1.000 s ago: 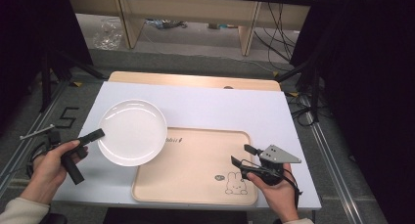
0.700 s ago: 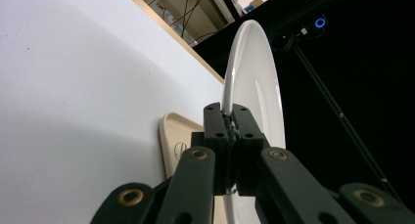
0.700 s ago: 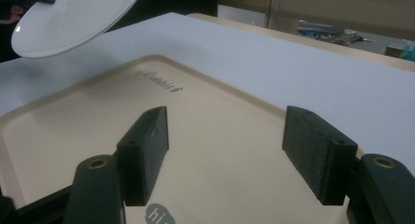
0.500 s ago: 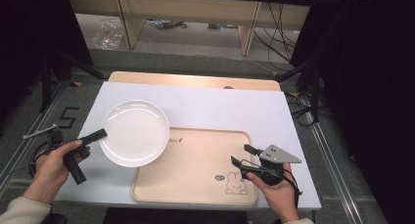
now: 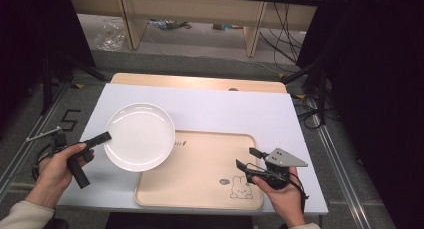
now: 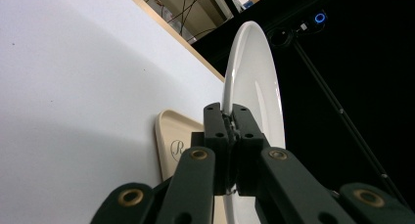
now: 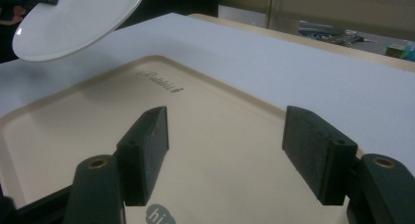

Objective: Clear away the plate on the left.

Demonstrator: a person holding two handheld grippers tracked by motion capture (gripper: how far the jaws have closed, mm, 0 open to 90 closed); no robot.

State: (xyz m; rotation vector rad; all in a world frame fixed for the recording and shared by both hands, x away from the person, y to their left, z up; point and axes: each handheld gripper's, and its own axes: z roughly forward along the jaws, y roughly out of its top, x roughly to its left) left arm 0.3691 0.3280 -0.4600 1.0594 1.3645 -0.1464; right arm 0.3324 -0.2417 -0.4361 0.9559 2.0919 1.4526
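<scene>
In the left gripper view, the left gripper (image 6: 231, 131) has its two black jaws pressed together on the rim of a white plate (image 6: 254, 82). The plate stands edge-on in the middle of that frame, running up toward the top. This view shows the clamp itself, pad against pad with the rim between. From above, the joint is too small to read.

In the high view, the left gripper (image 5: 102, 137) sits at the lower left of the frame, held in the left hand (image 5: 57, 166). Its tip meets the left edge of the plate (image 5: 140, 136). The plate's right side overlaps the upper left corner of a beige tray (image 5: 200, 171).

The right gripper (image 7: 225, 158) has its jaws wide apart, with nothing between them. In its own view they rise from the bottom of the frame over the bare tray (image 7: 205, 136). The plate (image 7: 73, 18) floats at the upper left of that frame, clear of the tray, with a shadow under it, a lift the high view does not make plain. In the high view, the right gripper (image 5: 250, 158) lies at the lower right, in the right hand (image 5: 280, 194), over the tray's right end, beside a printed rabbit (image 5: 241, 188).

There is one plate, one tray and two grippers, all on one white table (image 5: 235, 114).
</scene>
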